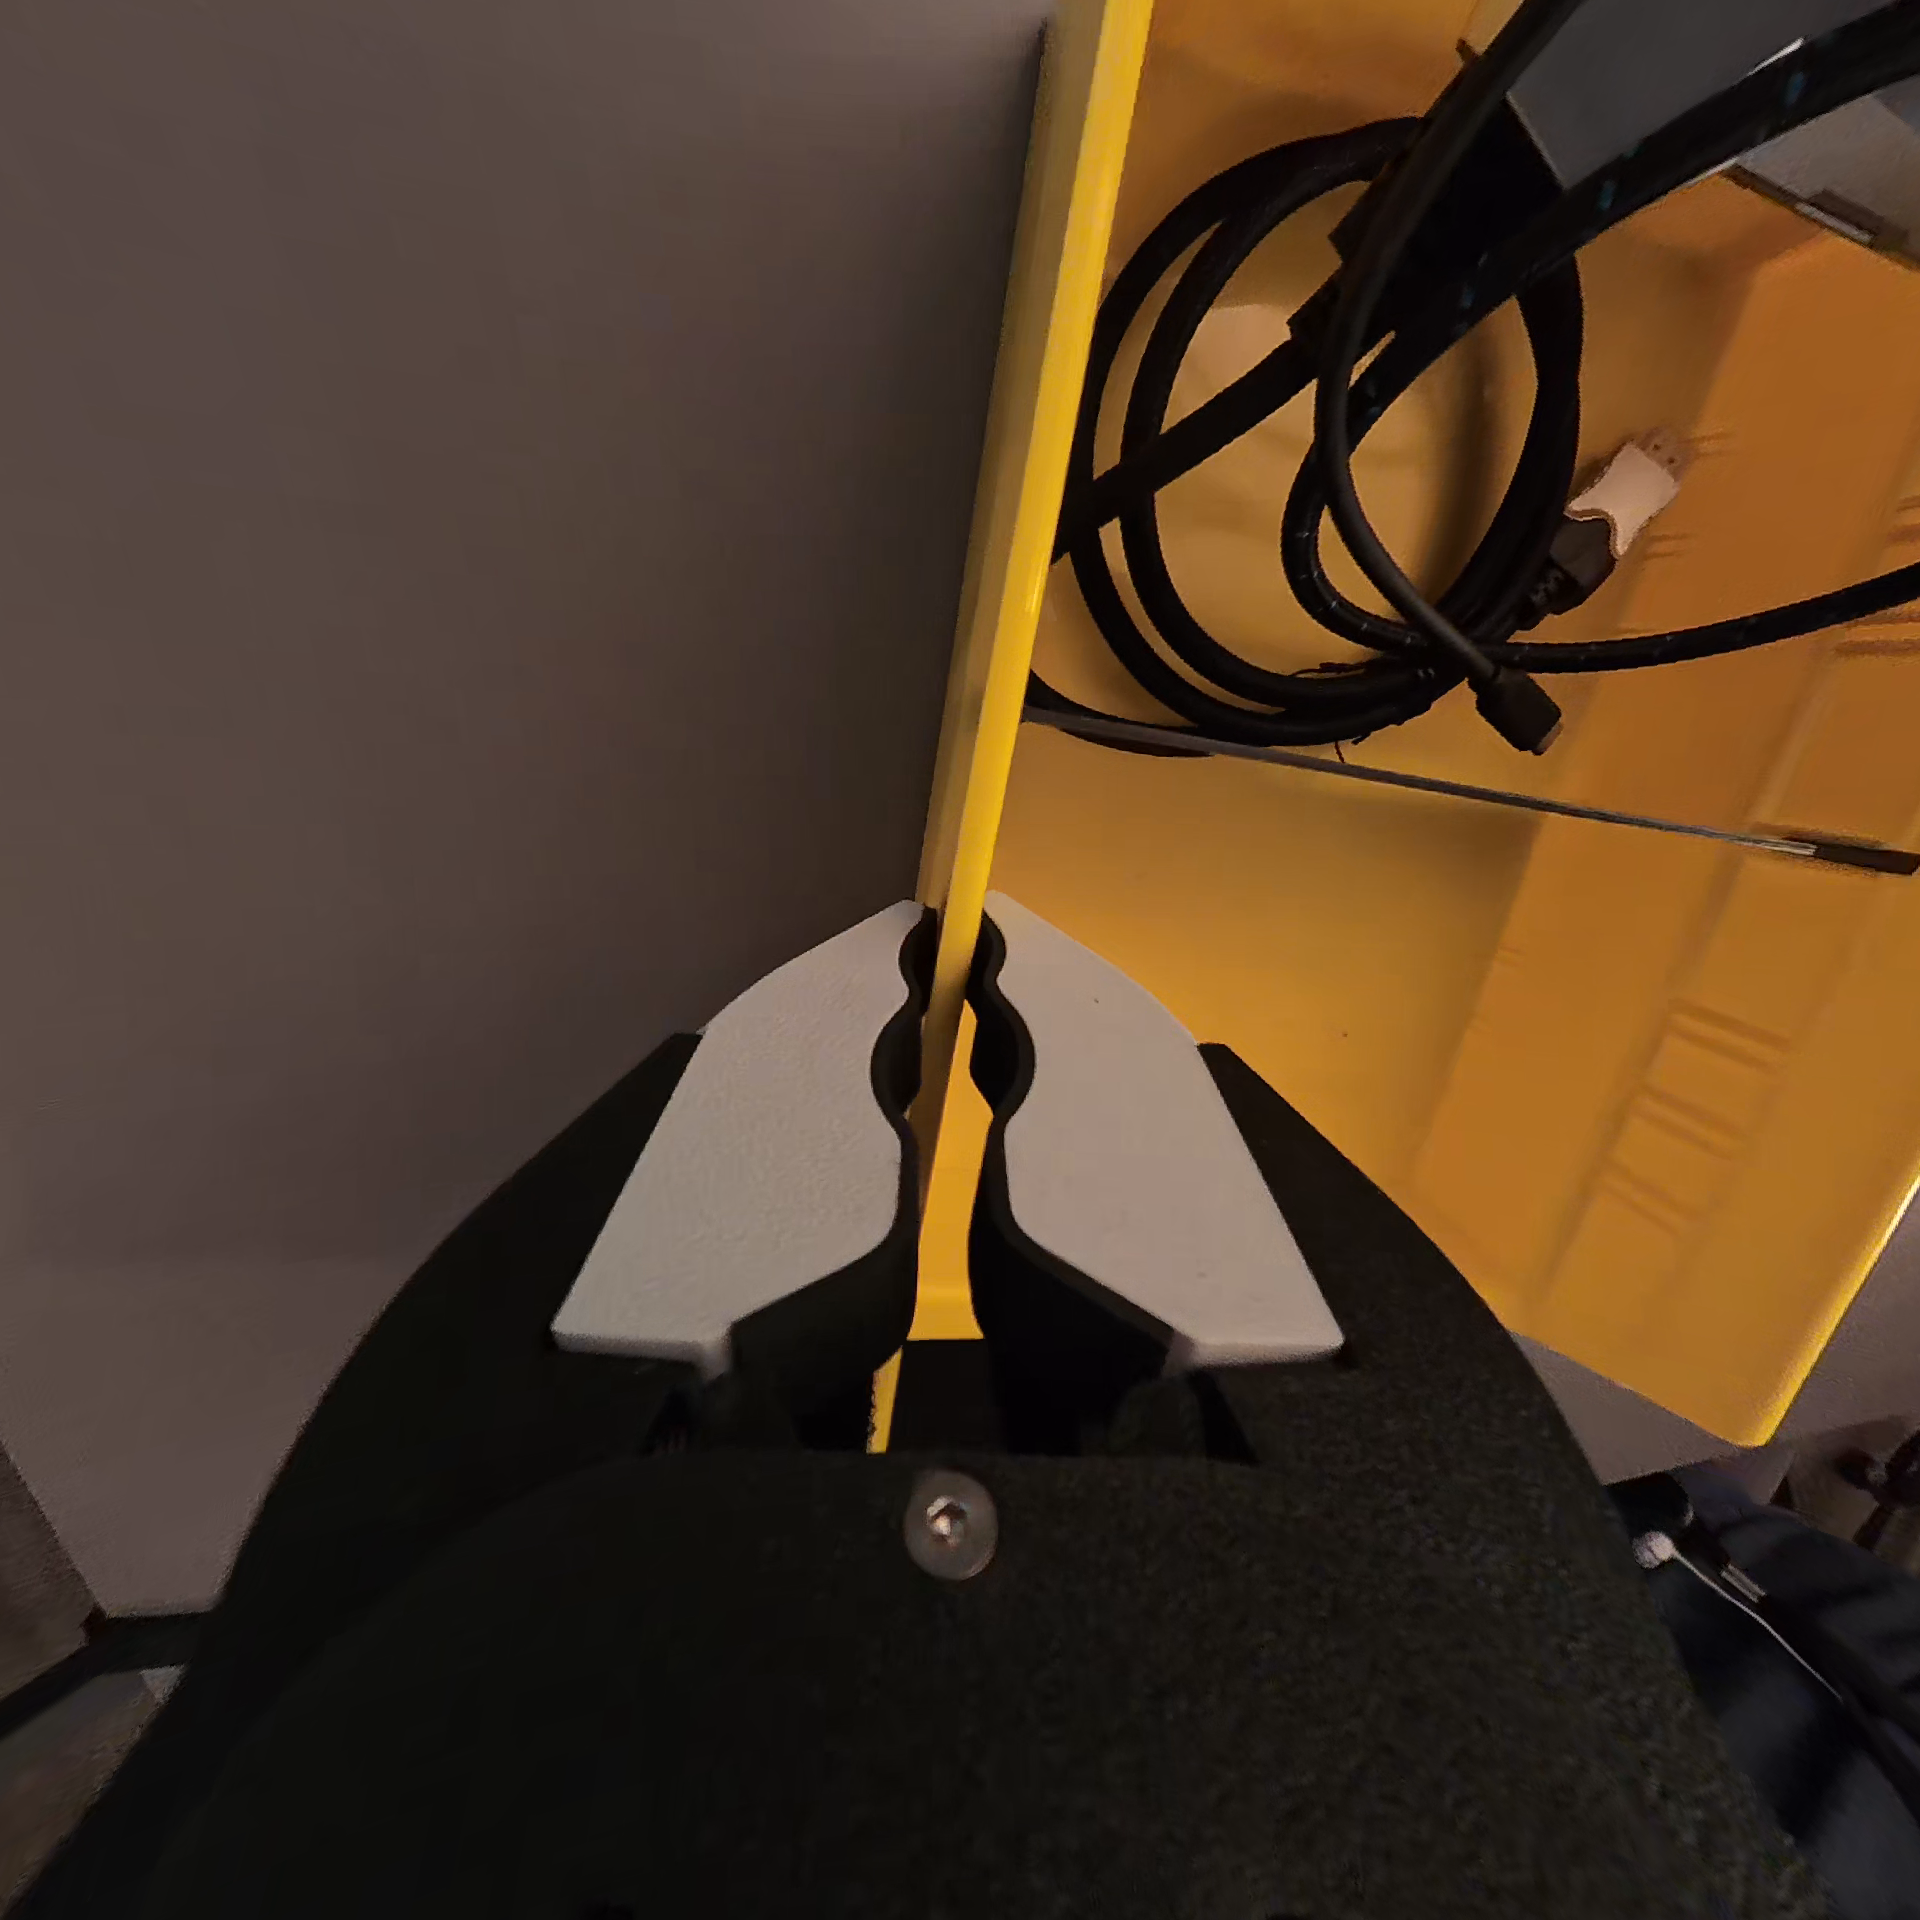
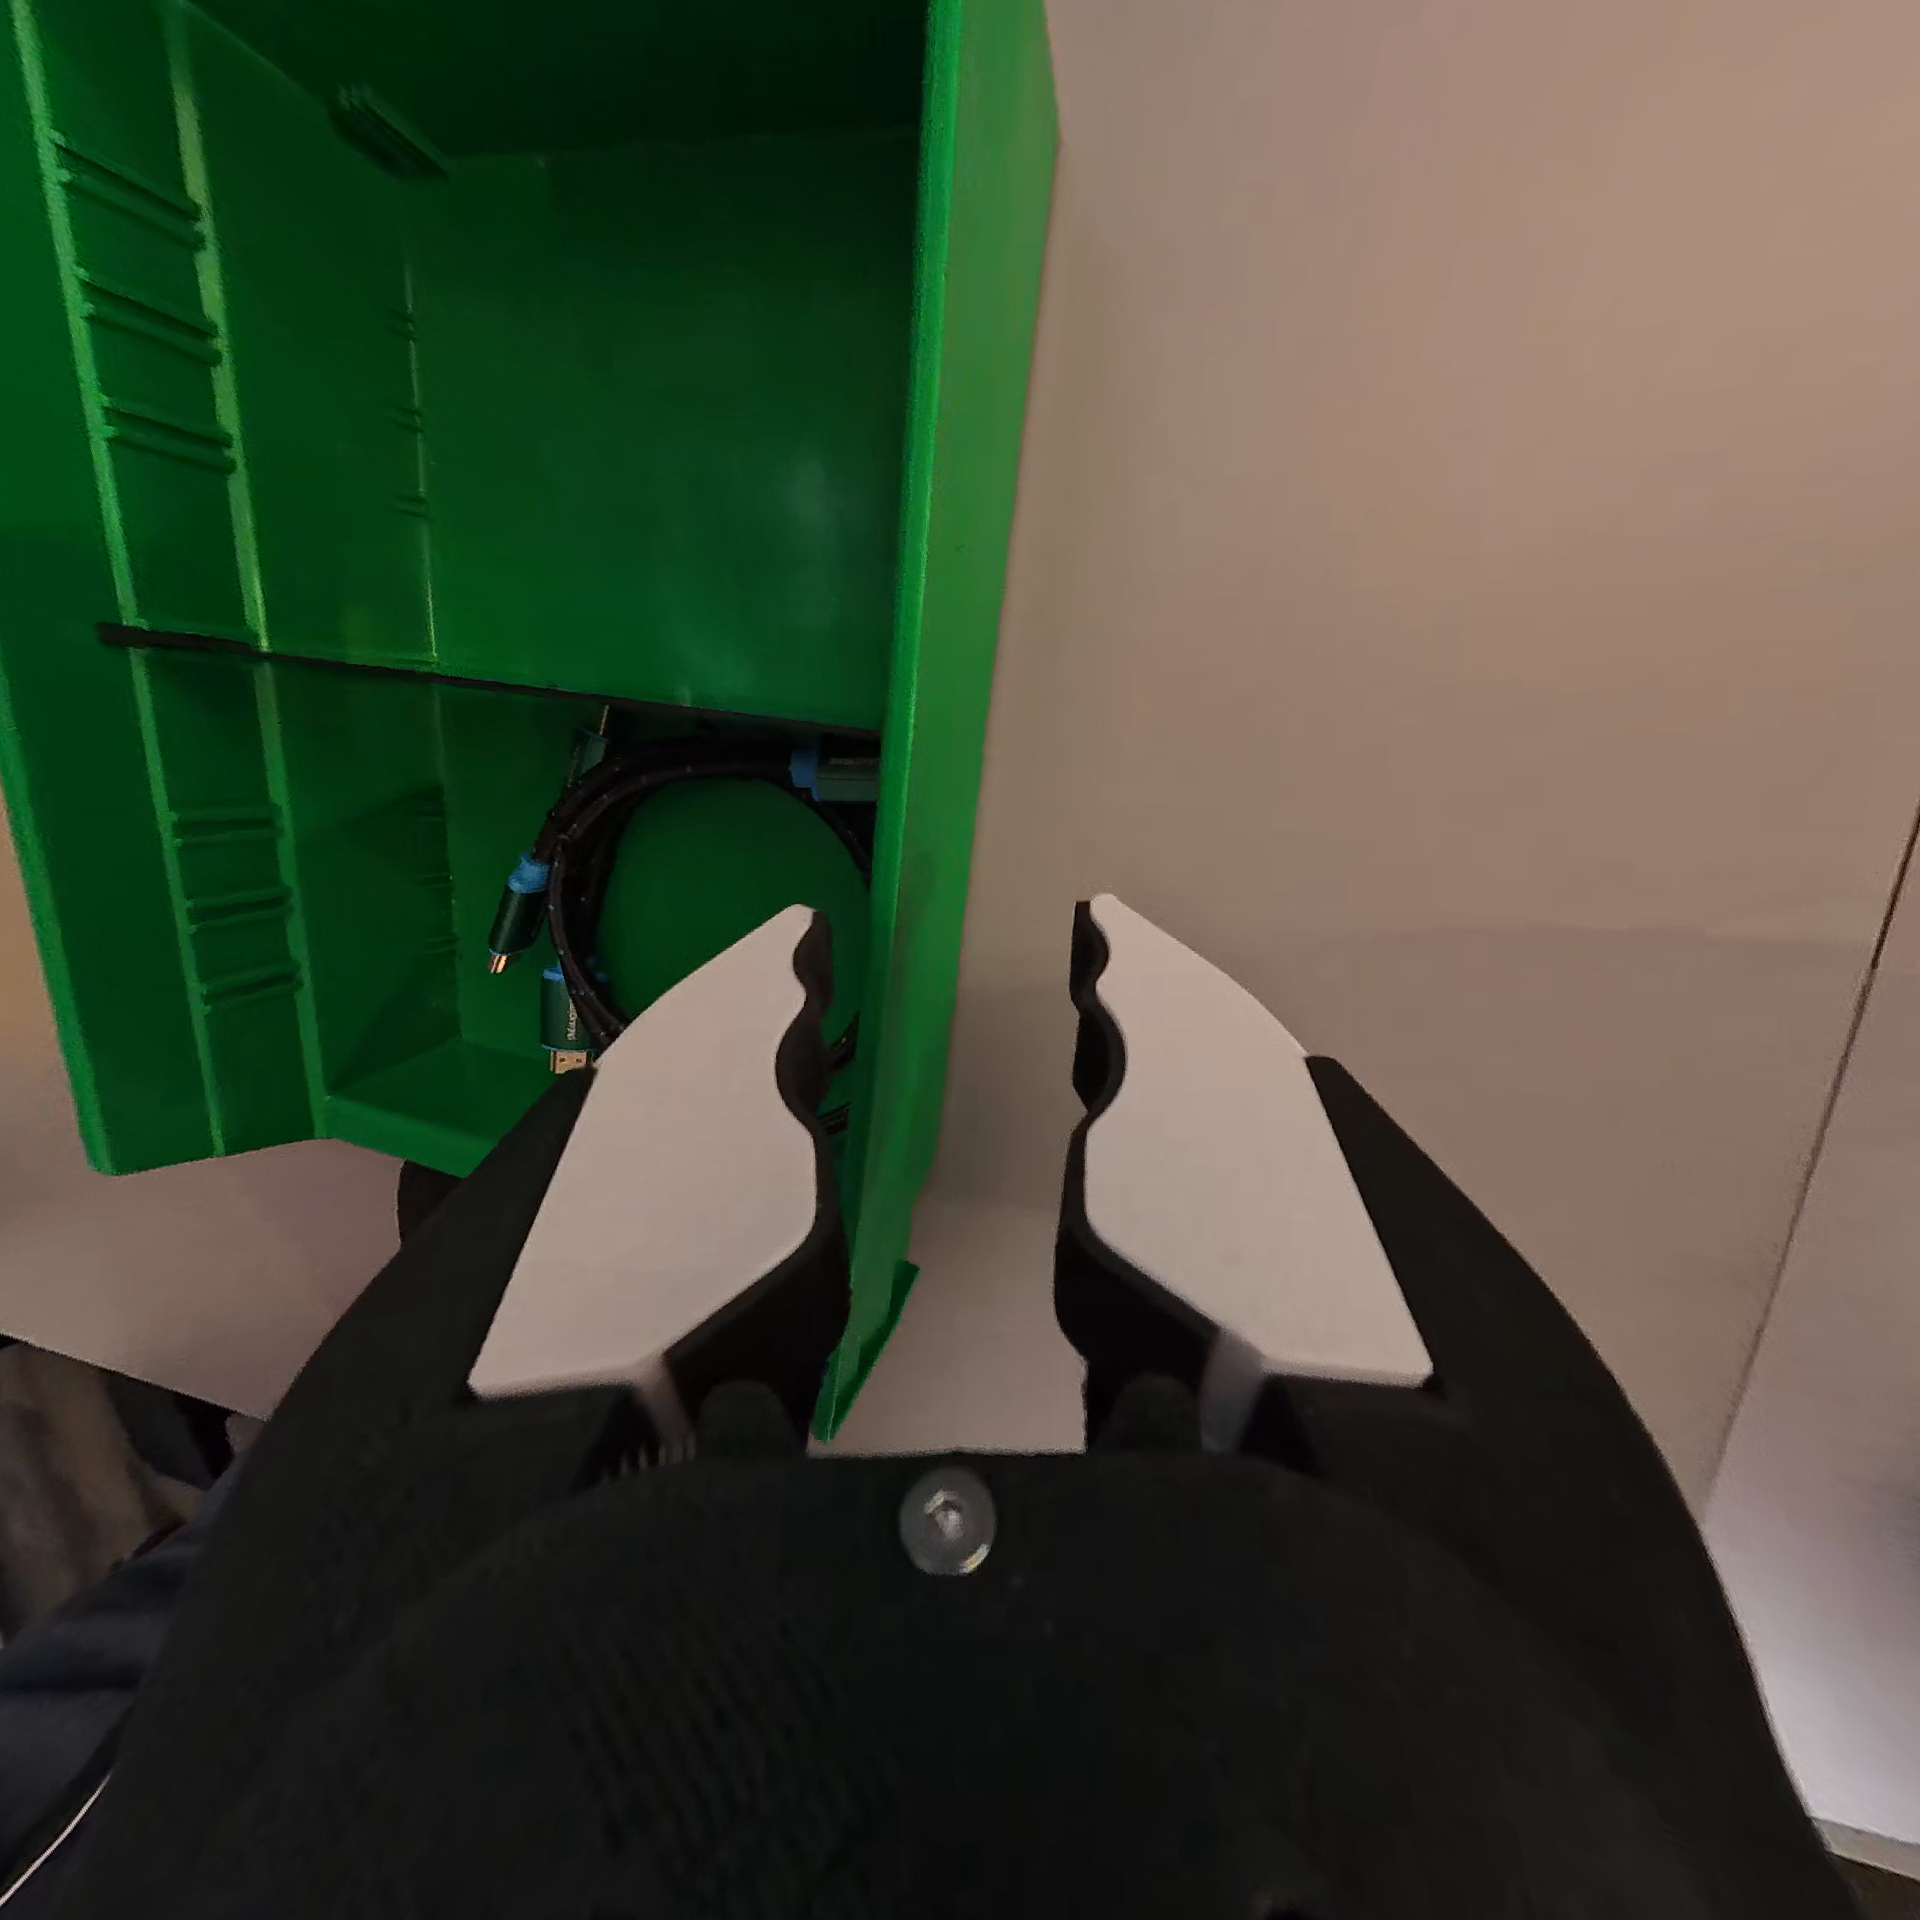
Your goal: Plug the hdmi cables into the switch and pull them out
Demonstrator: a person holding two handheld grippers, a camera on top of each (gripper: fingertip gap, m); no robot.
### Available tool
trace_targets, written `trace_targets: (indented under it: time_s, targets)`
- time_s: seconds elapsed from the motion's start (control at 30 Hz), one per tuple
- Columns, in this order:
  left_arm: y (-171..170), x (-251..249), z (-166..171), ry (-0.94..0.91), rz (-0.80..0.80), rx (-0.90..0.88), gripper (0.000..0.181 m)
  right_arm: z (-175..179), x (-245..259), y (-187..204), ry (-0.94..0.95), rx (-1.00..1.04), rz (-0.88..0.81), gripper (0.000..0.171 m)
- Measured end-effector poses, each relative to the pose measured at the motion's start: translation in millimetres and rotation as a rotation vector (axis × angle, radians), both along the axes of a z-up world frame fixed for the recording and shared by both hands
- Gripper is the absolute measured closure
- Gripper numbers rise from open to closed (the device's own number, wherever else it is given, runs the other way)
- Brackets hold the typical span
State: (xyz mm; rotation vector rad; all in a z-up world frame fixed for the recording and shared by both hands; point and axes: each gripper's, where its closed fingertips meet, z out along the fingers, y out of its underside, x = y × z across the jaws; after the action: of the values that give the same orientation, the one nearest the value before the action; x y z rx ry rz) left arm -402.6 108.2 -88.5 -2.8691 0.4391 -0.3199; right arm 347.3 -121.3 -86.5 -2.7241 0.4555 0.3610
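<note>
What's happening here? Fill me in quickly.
A person works two handheld tongs. The left tongs are shut on the side wall of a yellow bin holding coiled black cables. The right tongs are open, straddling the side wall of a green bin holding coiled HDMI cables. No cable is gripped yet.

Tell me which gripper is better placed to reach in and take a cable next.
Probably the right gripper. It is open, straddling the green bin's side wall, with coiled cables just beyond its fingertips. The left gripper is shut on the yellow bin's wall, so it must release first.
</note>
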Motion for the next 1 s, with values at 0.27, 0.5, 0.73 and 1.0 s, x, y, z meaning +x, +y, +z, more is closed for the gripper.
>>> trace_targets:
  time_s: [0.27, 0.5, 0.73, 1.0]
  targets:
    - [-0.5, -24.5, -0.1, -0.028, 0.066, 0.027, 0.177, -19.4, -12.7, -0.4, 0.131, -0.075, 0.011, 0.138]
    - [-4.9, -29.1, -0.5, -0.036, 0.082, 0.053, 0.177, -22.7, -20.4, -0.3, 0.107, -0.170, 0.033, 0.157]
    - [-13.3, -32.4, -2.6, 0.060, 0.043, 0.058, 0.175, -24.0, -44.5, 5.5, 0.148, -0.236, 0.055, 0.157]
    - [-23.6, -27.8, -3.7, 0.090, 0.034, 0.040, 0.175, -28.4, -64.1, 12.6, 0.019, -0.361, 0.160, 0.161]
